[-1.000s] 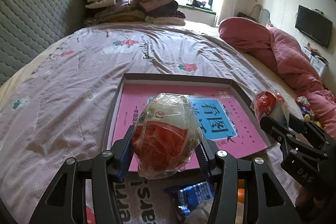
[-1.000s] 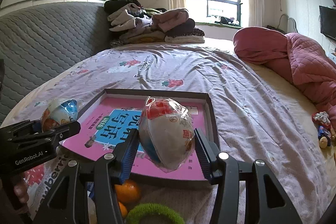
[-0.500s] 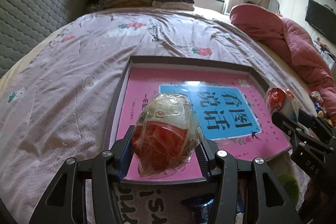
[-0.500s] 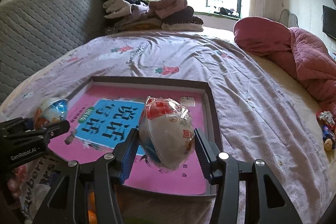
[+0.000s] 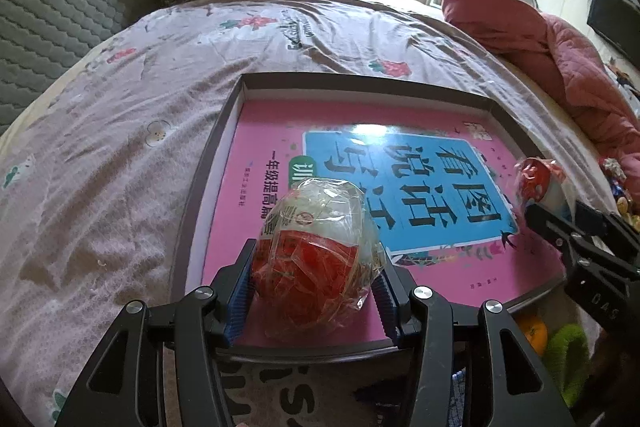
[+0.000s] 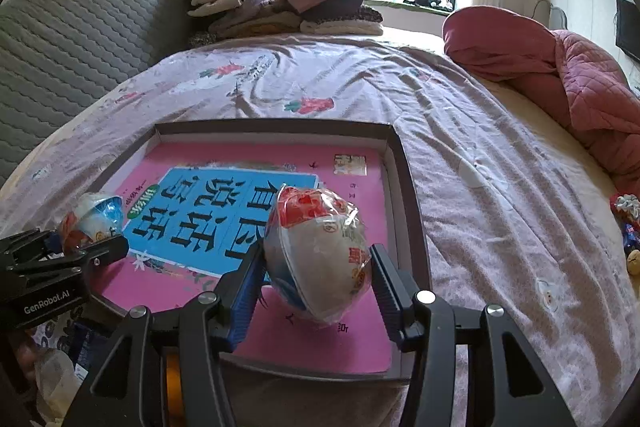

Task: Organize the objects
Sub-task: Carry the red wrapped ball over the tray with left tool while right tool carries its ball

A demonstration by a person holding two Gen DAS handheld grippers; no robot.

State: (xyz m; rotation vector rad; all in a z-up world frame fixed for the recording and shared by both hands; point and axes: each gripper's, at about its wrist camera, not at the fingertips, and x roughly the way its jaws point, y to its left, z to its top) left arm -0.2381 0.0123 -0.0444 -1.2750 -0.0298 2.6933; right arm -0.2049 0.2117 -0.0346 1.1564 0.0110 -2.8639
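Both grippers lower over tray [image 5: 208, 163] than before. Left gripper [image 5: 314, 291], right gripper [image 6: 316, 279]: each clamps one wrapped egg — two eggs [image 5: 320, 259] [image 6: 320, 255]. One book [image 5: 400, 167].

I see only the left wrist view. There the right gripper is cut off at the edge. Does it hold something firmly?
Observer: Yes, the right gripper is shut on a wrapped white packet with a red top.
Operator: Where is it over the tray?
Observer: Above the pink book, near the tray's right rim.
Operator: And the far side of my own load?
Observer: The other packet, in the left gripper, shows a blue end there.
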